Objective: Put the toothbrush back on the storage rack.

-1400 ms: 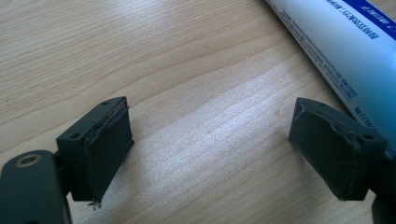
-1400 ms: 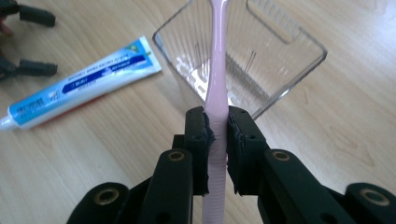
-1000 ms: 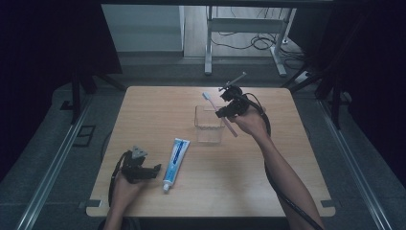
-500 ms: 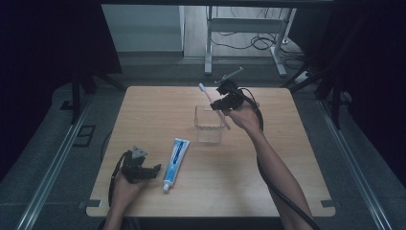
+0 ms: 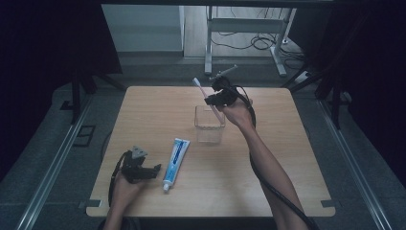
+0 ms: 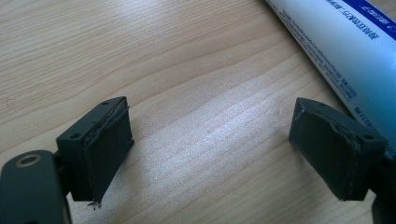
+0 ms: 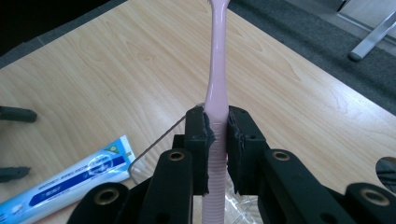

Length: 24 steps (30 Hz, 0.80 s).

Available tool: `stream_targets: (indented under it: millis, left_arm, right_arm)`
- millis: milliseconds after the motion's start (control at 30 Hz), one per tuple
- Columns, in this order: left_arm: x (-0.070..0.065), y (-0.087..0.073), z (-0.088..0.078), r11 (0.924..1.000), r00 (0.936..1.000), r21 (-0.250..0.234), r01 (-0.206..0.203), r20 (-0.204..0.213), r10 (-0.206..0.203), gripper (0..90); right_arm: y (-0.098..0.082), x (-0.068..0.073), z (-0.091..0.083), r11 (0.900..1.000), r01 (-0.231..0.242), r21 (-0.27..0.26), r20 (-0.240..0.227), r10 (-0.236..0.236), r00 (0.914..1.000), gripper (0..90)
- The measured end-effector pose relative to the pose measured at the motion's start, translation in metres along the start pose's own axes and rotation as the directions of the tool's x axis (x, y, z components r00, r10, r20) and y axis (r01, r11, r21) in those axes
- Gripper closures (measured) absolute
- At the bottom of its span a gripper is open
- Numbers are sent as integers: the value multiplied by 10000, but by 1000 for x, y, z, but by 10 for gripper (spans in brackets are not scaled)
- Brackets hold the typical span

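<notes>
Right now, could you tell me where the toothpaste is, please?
In the high view, the toothpaste lies flat near the table's front edge, just right of the left gripper.

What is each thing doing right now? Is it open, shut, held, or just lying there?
Right gripper: shut on the toothbrush.
Toothbrush: held, over the cup.
Left gripper: open, holding nothing.
Toothpaste: lying flat on the table.
Clear cup: upright.

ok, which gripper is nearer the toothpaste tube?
Left. The left gripper rests on the table right beside the toothpaste tube, jaws open. The right gripper is raised over the clear cup, clamping a pink toothbrush.
</notes>
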State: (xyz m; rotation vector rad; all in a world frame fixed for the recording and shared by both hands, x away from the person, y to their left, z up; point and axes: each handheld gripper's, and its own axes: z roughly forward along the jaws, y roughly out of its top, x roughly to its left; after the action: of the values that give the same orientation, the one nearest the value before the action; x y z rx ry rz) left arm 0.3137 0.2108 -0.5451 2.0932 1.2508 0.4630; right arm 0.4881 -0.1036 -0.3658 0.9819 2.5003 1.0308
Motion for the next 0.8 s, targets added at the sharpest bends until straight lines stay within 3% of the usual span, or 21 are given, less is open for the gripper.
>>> stream_targets:
  millis: [500, 800]
  left_arm:
    - [0, 0, 0, 10000, 10000, 34, -6, 15, 6, 131]
    - [0, 0, 0, 10000, 10000, 40, -17, 25, 17, 131]
  right_arm:
    - [-9, -5, 25, 10000, 33, -72, 79, -33, 10000, 784]
    - [-26, -8, 41, 9998, 111, 133, 122, -113, 9999, 783]
